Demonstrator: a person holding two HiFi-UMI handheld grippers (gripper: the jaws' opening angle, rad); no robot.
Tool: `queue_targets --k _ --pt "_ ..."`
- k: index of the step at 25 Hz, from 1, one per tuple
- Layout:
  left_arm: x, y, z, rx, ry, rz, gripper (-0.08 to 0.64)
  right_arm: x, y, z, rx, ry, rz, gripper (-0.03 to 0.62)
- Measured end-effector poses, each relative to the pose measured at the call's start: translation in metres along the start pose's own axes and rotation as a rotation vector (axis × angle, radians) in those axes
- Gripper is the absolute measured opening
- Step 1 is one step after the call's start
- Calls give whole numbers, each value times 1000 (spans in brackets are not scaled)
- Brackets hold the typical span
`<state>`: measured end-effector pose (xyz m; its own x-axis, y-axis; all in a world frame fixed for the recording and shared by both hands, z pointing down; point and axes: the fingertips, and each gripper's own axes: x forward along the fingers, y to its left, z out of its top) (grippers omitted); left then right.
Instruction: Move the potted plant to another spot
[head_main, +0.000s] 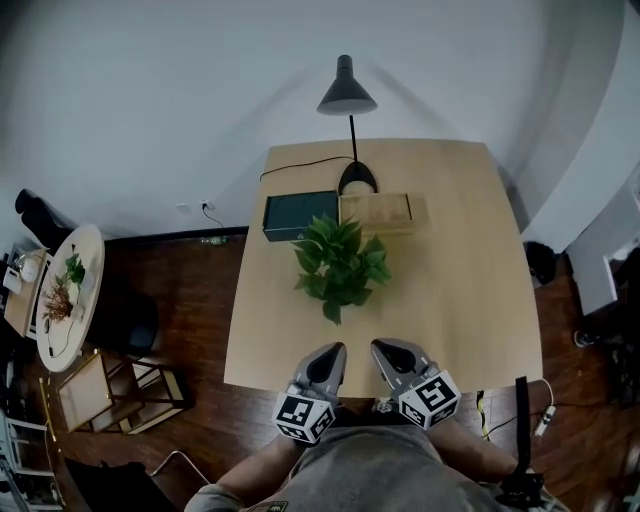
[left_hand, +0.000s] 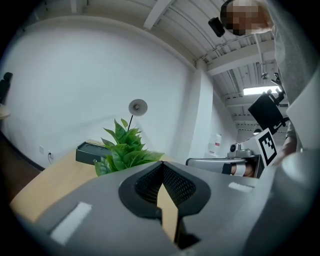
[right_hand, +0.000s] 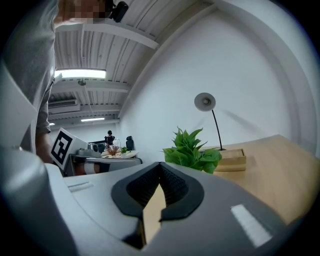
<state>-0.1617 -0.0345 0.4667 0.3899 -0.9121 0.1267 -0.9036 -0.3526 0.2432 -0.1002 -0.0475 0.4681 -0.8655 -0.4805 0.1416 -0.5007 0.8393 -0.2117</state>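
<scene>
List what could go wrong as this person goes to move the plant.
1. The left gripper and right gripper both have their jaws shut. Unless they open first, they may shove the plant over.
2. The pot is hidden from above, so a grip might catch foliage instead.
3. The dark box, wooden box and lamp stand right behind the plant, and pushing it back could knock them.

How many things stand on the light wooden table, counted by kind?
Leafy green potted plant: 1
Rectangular boxes (dark green box, pale wooden box): 2
Black desk lamp: 1
Total: 4
</scene>
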Motion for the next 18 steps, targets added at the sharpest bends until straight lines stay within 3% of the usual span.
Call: queue_targets --k 12,18 --pt "26 35 11 3 41 -33 2 39 -19 8 12 5 -32 5" --pt "31 53 -9 -3 75 -29 2 52 -26 -11 9 49 -46 5"
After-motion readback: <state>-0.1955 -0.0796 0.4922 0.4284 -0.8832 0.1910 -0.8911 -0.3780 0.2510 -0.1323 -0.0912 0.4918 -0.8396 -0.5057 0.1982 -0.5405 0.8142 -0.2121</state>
